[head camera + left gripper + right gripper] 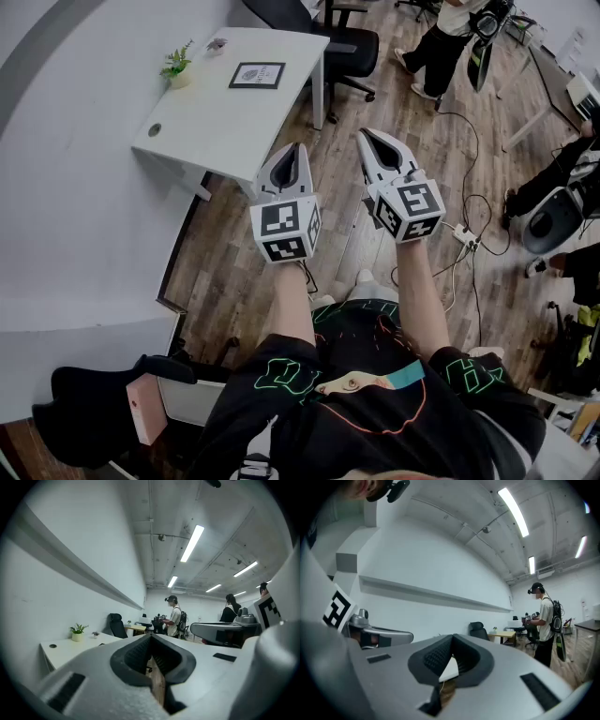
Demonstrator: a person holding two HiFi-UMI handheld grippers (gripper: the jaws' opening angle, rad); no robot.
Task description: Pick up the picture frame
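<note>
The picture frame (257,75), black-edged with a white mat, lies flat on the white table (225,122) at the upper left of the head view. Both grippers are held level over the wooden floor, short of the table's near corner. The left gripper (301,146) is shut and empty, its tip close to that corner. To its right, the right gripper (364,133) is also shut and empty. The left gripper view looks past its closed jaws (151,636) at the table (70,649) and a potted plant (77,632). I cannot make out the frame there or in the right gripper view (452,637).
A small potted plant (175,66) and a little object (217,44) stand at the table's far side. A black office chair (328,37) is behind the table. Cables and a power strip (464,234) lie on the floor at right, near several people (441,42).
</note>
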